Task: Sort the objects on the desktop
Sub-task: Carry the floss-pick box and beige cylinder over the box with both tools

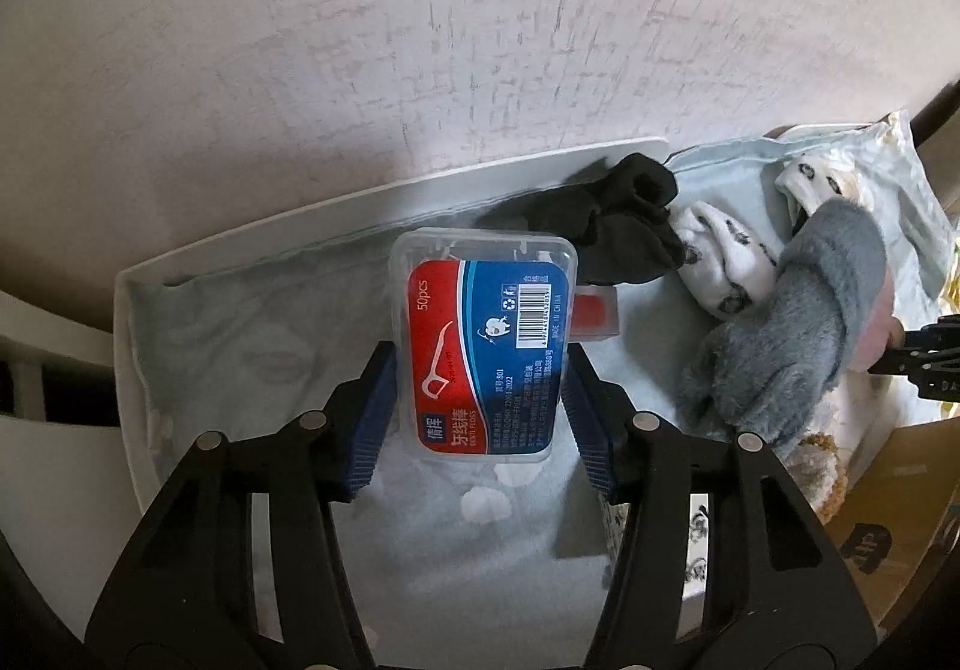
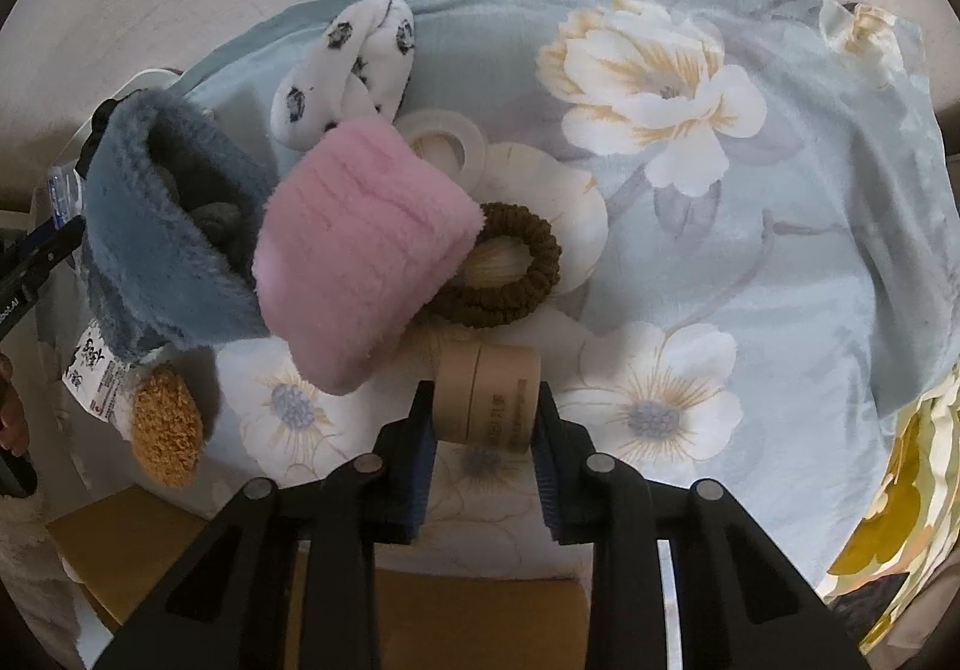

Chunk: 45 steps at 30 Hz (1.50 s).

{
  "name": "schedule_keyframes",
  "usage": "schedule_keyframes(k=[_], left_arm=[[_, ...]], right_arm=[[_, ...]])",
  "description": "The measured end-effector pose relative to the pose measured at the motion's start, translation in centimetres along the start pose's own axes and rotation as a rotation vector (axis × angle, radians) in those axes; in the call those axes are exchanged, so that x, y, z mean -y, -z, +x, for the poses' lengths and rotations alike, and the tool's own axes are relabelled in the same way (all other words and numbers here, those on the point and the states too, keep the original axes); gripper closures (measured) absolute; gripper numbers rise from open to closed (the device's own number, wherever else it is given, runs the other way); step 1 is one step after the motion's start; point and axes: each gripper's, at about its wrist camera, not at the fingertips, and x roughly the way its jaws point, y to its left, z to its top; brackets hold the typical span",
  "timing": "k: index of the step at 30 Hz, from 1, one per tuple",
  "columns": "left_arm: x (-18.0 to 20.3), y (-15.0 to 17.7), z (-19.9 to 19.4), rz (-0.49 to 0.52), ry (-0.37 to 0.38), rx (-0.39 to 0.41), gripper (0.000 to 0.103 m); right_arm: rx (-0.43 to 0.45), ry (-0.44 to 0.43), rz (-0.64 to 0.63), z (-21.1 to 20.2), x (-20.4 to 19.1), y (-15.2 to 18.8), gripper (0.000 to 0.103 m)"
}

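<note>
Clear floss box [image 1: 483, 340] holds white floss picks [image 1: 447, 250].

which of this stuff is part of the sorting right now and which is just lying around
In hand now:
- clear plastic dental floss box with red and blue label, gripped by the left tool
- tan cardboard tube, gripped by the right tool

Lying about:
- pink fuzzy sock
- brown scrunchie
- black sock
- floral tablecloth

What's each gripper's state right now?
Left gripper: shut on the floss box.
Right gripper: shut on the tan jar.
</note>
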Motion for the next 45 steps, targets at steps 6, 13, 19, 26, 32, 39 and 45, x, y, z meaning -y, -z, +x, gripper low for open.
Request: schedule_keyframes(k=[6, 13, 19, 26, 32, 39, 45], left_arm=[[0.4, 0.5, -2.7, 0.009, 0.01, 0.011, 0.052], [1.6, 0.5, -6.6, 0.026, 0.015, 0.026, 0.052], [2.8, 1.1, -10.7, 0.027, 0.038, 0.043, 0.052], [6.3, 3.8, -14.1, 0.039, 0.059, 0.059, 0.052], [8.4, 6.8, -17.6, 0.045, 0.054, 0.092, 0.052], [10.7, 10.2, -19.6, 0.063, 0.05, 0.086, 0.052], [12.0, 12.8, -19.6, 0.057, 0.061, 0.054, 0.052]], right_arm=[[0.034, -0.013, -0.013, -1.6, 0.4, 0.5, 0.076], [0.081, -0.04, -0.058, -4.6, 0.9, 1.5, 0.076], [0.121, -0.063, -0.149, -8.5, 0.6, 4.0, 0.076], [0.154, -0.087, -0.265, -12.5, -2.2, 6.4, 0.076], [0.155, -0.099, -0.365, -12.7, -4.0, 9.3, 0.076], [0.156, -0.121, -0.473, -13.2, -5.7, 12.6, 0.076], [0.133, -0.112, -0.525, -12.0, -6.3, 14.5, 0.076]])
